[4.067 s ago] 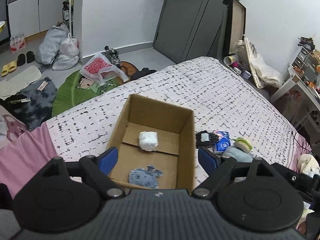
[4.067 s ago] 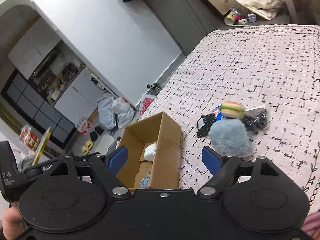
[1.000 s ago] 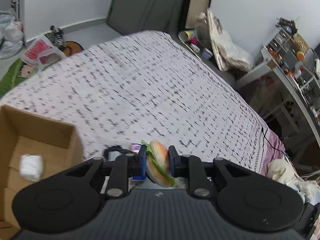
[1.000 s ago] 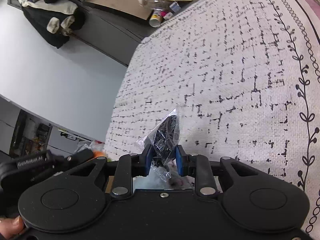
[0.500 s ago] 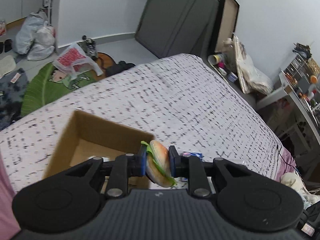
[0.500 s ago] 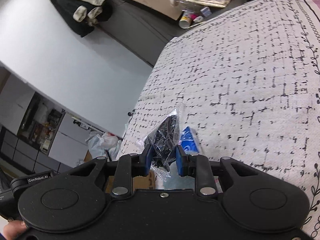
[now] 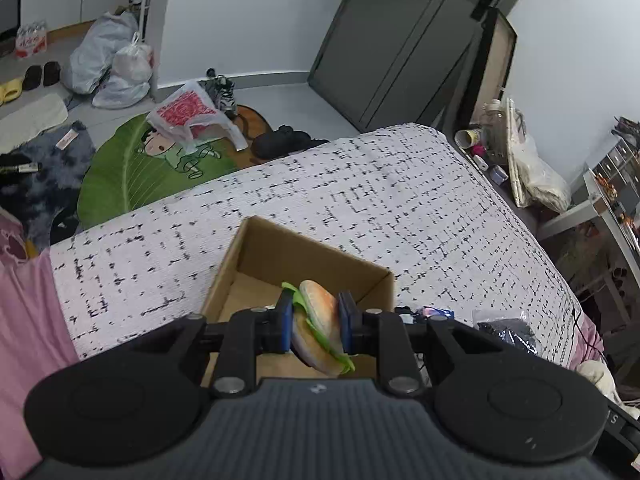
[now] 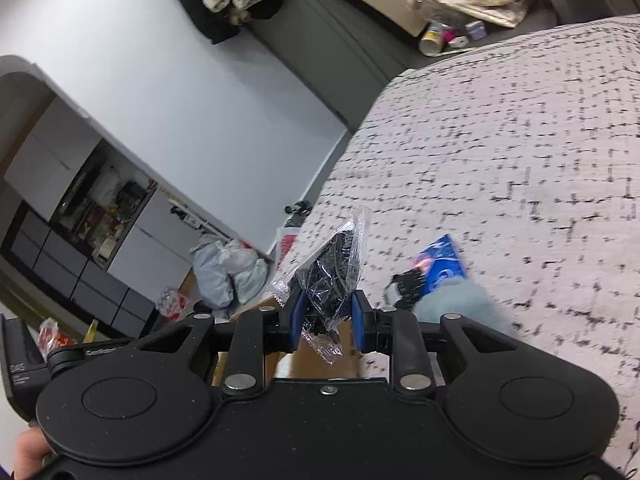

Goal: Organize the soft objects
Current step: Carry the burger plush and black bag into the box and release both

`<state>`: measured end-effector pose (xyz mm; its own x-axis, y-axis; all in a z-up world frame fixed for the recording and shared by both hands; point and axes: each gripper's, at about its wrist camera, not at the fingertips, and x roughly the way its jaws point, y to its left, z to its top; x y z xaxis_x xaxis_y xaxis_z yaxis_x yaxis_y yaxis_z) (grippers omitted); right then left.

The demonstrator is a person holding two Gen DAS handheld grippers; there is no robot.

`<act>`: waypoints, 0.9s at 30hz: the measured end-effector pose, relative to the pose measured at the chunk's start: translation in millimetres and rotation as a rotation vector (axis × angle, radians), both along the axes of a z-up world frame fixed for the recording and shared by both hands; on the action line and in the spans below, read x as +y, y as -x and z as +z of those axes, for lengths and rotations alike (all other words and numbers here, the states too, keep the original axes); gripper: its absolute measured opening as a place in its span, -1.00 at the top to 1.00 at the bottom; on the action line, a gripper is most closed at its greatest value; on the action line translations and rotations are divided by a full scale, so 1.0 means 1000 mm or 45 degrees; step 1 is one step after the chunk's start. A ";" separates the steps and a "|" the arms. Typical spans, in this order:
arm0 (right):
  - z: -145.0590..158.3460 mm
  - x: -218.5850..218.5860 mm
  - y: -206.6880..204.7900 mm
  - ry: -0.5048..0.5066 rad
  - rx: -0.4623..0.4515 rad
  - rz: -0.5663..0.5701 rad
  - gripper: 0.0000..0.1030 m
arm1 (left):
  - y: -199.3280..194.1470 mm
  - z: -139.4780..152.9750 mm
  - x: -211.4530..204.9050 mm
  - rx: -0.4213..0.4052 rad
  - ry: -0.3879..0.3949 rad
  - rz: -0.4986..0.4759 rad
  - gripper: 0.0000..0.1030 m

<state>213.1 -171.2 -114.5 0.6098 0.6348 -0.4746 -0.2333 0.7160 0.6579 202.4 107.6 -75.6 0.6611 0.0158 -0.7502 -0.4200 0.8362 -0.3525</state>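
Holding: left gripper (image 7: 315, 325) fingers clamp burger plush (image 7: 320, 328) above cardboard box (image 7: 280, 256); right gripper (image 8: 327, 321) fingers clamp plastic bag (image 8: 334, 276).

The left gripper (image 7: 316, 322) points steeply downward, its blue pads pressed against a toy burger (image 7: 318, 330) clamped between them. The right gripper (image 8: 327, 316) tilts down more gently — rolled to one side — and pinches a clear bag of black stuff (image 8: 334, 276). A fingertip (image 8: 28, 454) shows at the lower left edge of the right view.
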 end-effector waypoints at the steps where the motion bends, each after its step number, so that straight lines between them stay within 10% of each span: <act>1: 0.000 0.004 0.001 0.002 -0.005 0.012 0.53 | 0.002 -0.001 0.003 0.000 0.003 0.005 0.58; 14: -0.008 0.057 0.022 0.064 -0.049 0.152 0.52 | 0.004 -0.045 0.016 0.088 -0.005 0.028 0.51; 22: -0.013 0.077 0.021 0.101 -0.066 0.180 0.51 | 0.001 -0.062 0.020 0.109 0.016 0.034 0.13; 27: -0.012 0.084 0.021 0.119 -0.056 0.203 0.11 | 0.002 -0.064 0.026 0.099 0.051 0.046 0.02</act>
